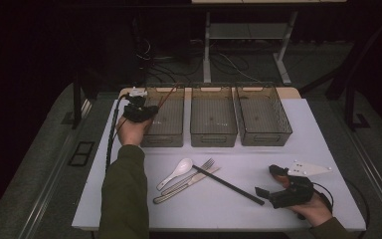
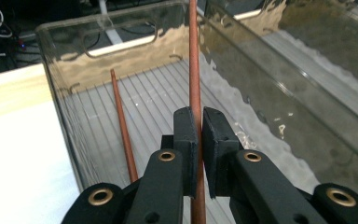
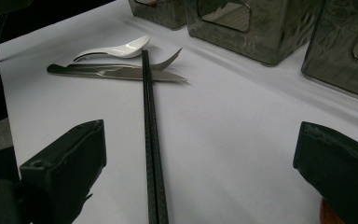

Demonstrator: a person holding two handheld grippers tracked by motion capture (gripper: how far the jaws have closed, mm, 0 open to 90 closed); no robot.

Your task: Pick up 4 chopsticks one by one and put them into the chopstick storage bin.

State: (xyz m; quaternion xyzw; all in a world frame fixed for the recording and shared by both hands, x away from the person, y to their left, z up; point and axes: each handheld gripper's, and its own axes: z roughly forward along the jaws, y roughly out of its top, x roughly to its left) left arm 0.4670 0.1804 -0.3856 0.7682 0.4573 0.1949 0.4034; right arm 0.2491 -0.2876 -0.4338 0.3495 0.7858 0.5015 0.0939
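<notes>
Left tongs (image 2: 199, 140) clamped narrow on a reddish-brown chopstick (image 2: 195, 70), seen clearly in the left gripper view: the stick runs straight up between the pads, long axis roughly along the tongs' own line, its far end pointing into the left bin (image 2: 60, 88). In the high view the left tongs (image 1: 140, 112) sit at the near-left rim of that left bin (image 1: 163, 140), with the held stick (image 1: 167, 96) slanting across the bin's opening. A second reddish chopstick (image 2: 122, 126) already lies in the bin, leaning against the left wall, just beside the held one but apart from it. Key relation: the bin floor is below and ahead of the stick's tip, so the likely next step is lowering it in parallel to its mate, then letting go. Right tongs (image 1: 274, 184) rest on the desk (image 1: 328, 149) at the near right, jaws spread wide, holding nothing. A pair of black chopsticks (image 3: 150, 140) lies straight ahead between those jaws, long axis pointing away toward the white spoon (image 3: 121, 48), knife (image 3: 121, 73) and fork (image 1: 194, 174). The right hand is nearer that pile; the middle bin (image 1: 213, 117) and right bin (image 1: 262, 114) look empty.
</notes>
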